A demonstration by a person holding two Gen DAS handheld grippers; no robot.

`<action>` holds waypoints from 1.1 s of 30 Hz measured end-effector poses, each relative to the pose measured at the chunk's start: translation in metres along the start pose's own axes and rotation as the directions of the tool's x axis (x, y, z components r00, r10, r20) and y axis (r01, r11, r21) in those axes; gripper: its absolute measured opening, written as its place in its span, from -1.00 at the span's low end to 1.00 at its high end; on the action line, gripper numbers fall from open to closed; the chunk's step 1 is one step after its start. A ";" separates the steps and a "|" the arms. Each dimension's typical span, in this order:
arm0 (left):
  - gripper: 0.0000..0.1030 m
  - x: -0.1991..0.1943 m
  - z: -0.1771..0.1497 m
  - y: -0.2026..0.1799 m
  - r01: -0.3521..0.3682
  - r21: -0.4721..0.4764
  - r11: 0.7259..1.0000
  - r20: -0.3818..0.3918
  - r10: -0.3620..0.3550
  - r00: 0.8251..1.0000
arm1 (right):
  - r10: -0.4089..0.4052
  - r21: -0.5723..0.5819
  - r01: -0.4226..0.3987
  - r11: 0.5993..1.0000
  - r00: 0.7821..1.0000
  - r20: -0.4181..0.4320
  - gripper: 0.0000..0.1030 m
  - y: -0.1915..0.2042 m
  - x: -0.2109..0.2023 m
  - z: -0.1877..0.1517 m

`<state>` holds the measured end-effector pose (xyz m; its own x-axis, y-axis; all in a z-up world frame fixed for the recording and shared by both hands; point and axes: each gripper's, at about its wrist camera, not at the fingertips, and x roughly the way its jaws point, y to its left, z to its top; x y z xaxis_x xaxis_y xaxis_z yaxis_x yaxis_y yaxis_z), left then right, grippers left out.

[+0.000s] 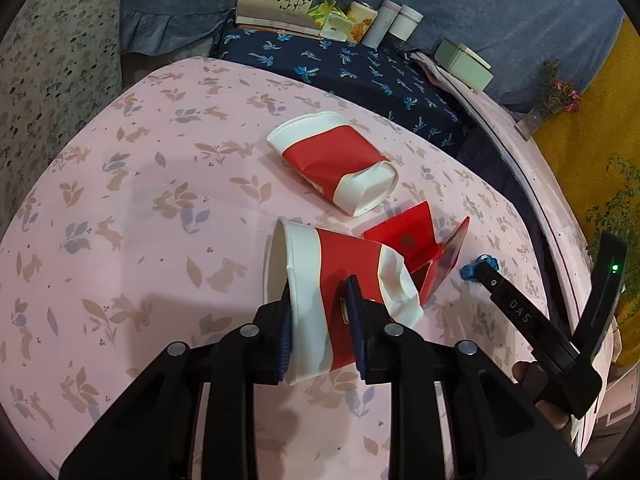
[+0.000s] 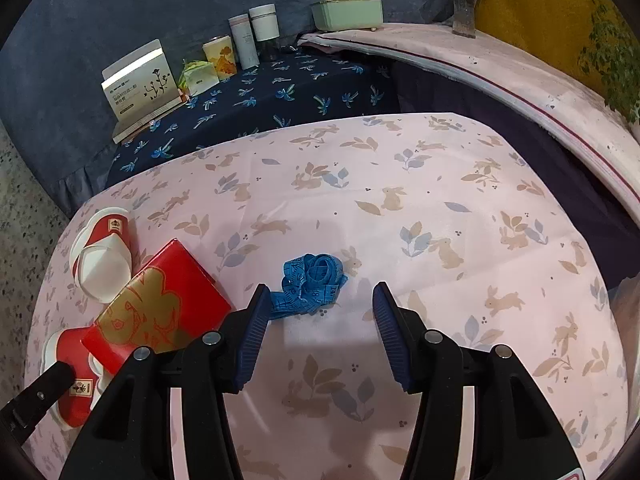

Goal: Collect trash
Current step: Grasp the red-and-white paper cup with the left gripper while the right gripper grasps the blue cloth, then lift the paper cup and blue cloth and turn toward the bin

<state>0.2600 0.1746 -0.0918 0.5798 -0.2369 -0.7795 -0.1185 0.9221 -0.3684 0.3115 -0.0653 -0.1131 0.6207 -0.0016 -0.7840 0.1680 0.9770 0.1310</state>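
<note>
On pink tablecloth (image 2: 400,240) | left gripper (image 1: 320,320) pinching crushed cup (image 1: 340,276) | right gripper (image 2: 316,332) spread short of blue tape measure (image 2: 312,280) | second cup (image 1: 332,160), red box (image 2: 160,304) uncollected | barely started

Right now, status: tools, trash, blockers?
Left tool shut on crushed red-and-white paper cup. Right tool open, empty, blue tape measure just ahead. Second crushed cup, red box on the pink cloth. No blockers.
</note>
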 end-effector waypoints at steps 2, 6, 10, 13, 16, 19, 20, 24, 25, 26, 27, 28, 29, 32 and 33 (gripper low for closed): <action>-0.59 0.001 0.001 -0.003 0.004 0.004 1.000 0.004 -0.004 1.000 | 0.012 0.005 -0.012 1.000 1.000 -0.001 -0.17 0.000 0.002 0.001; -0.63 0.003 0.002 -0.011 0.011 0.017 1.000 0.003 -0.011 1.000 | 0.016 -0.032 -0.016 0.999 1.000 0.005 -0.60 0.006 0.001 0.001; -0.66 0.002 -0.002 -0.019 0.018 0.029 0.999 0.003 -0.018 1.000 | 0.038 -0.054 -0.037 0.998 0.999 0.012 -0.64 0.006 -0.010 -0.007; -0.67 0.001 -0.008 -0.026 0.018 0.041 0.999 0.002 -0.018 1.000 | 0.042 -0.070 -0.040 0.997 0.999 0.026 -0.65 0.004 -0.024 -0.018; -0.69 -0.002 -0.015 -0.033 0.024 0.048 0.999 -0.001 -0.024 1.000 | 0.058 -0.075 -0.055 0.996 0.998 0.035 -0.65 0.000 -0.042 -0.031; -0.74 -0.006 -0.024 -0.041 0.030 0.057 0.998 -0.003 -0.030 1.000 | 0.072 -0.062 -0.069 0.996 0.997 0.039 -0.65 -0.008 -0.058 -0.044; -0.76 -0.008 -0.028 -0.044 0.031 0.060 0.998 -0.003 -0.031 1.000 | 0.076 -0.052 -0.074 0.996 0.996 0.037 -0.65 -0.012 -0.064 -0.048; -0.87 -0.016 -0.043 -0.055 0.045 0.071 0.996 -0.016 -0.044 0.999 | 0.081 -0.012 -0.081 0.997 0.996 0.033 -0.65 -0.030 -0.082 -0.066; -0.89 -0.018 -0.047 -0.058 0.046 0.075 0.996 -0.020 -0.045 0.999 | 0.082 -0.003 -0.081 0.997 0.996 0.033 -0.65 -0.035 -0.087 -0.070; -0.93 -0.020 -0.053 -0.062 0.049 0.081 0.996 -0.024 -0.047 0.999 | 0.081 0.005 -0.081 0.997 0.996 0.035 -0.65 -0.040 -0.091 -0.073; -0.95 -0.022 -0.057 -0.066 0.051 0.086 0.995 -0.027 -0.049 0.998 | 0.080 0.012 -0.081 0.997 0.996 0.036 -0.65 -0.044 -0.095 -0.076; -0.95 -0.024 -0.062 -0.069 0.053 0.091 0.994 -0.031 -0.050 0.998 | 0.078 0.019 -0.079 0.997 0.996 0.038 -0.65 -0.049 -0.100 -0.079; -0.96 -0.025 -0.065 -0.072 0.055 0.095 0.994 -0.033 -0.053 0.998 | 0.075 0.025 -0.076 0.997 0.996 0.039 -0.65 -0.053 -0.103 -0.083; -0.96 -0.031 -0.078 -0.082 0.063 0.109 0.992 -0.037 -0.059 0.998 | 0.075 0.044 -0.077 0.996 0.996 0.041 -0.65 -0.065 -0.115 -0.092; -0.96 -0.032 -0.082 -0.086 0.066 0.112 0.992 -0.039 -0.062 0.997 | 0.075 0.049 -0.077 0.996 0.996 0.043 -0.65 -0.069 -0.120 -0.095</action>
<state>0.1848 0.0781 -0.0767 0.5543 -0.3052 -0.7744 0.0110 0.9330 -0.3598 0.1530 -0.1121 -0.0859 0.6642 0.0627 -0.7449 0.1567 0.9626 0.2208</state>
